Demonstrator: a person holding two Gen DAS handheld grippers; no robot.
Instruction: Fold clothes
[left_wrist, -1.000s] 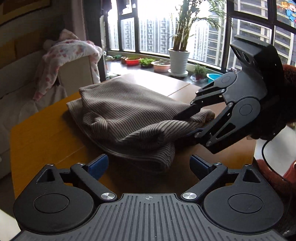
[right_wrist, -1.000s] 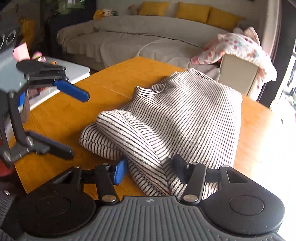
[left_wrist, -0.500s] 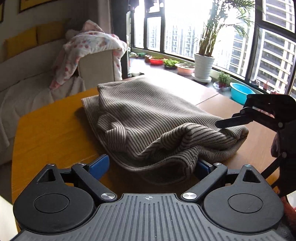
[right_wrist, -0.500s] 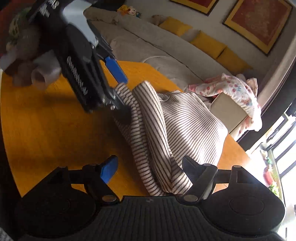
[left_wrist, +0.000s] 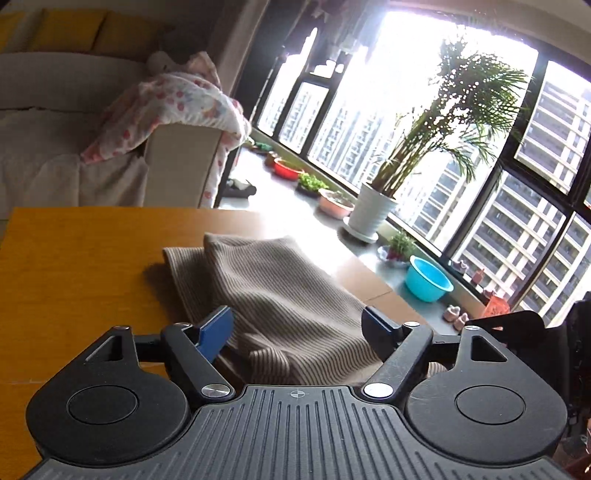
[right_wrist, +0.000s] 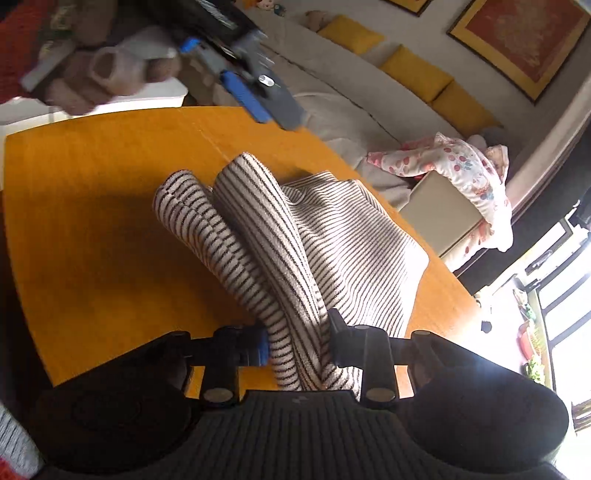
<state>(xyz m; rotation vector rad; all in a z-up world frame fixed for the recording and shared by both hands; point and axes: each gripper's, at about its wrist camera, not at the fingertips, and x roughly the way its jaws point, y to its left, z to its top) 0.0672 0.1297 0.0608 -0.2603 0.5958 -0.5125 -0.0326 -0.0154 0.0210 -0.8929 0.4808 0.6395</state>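
A brown-and-cream striped knit garment (left_wrist: 288, 295) lies on the orange wooden table (left_wrist: 74, 266). My left gripper (left_wrist: 297, 328) hovers open just above its near end, with the fabric showing under the gap between the blue fingers. In the right wrist view, my right gripper (right_wrist: 299, 338) is shut on a bunched fold of the garment (right_wrist: 351, 236). The fold rises from the table (right_wrist: 92, 221) to the pads. The left gripper (right_wrist: 266, 107) appears blurred at the top, held by a hand in a fuzzy glove. Part of the right gripper's black body (left_wrist: 517, 326) shows at the right edge.
A sofa (right_wrist: 332, 92) with yellow cushions stands beyond the table, with a floral blanket (left_wrist: 173, 107) draped over a beige armrest. Along the window sill are a white potted palm (left_wrist: 373, 214), small planters and a blue basin (left_wrist: 426, 284). A white side table (right_wrist: 147, 96) stands at the far left.
My right gripper has closed on the garment's fold and raised it. The left gripper has come off the fabric, lifted and tilted upward, still open.
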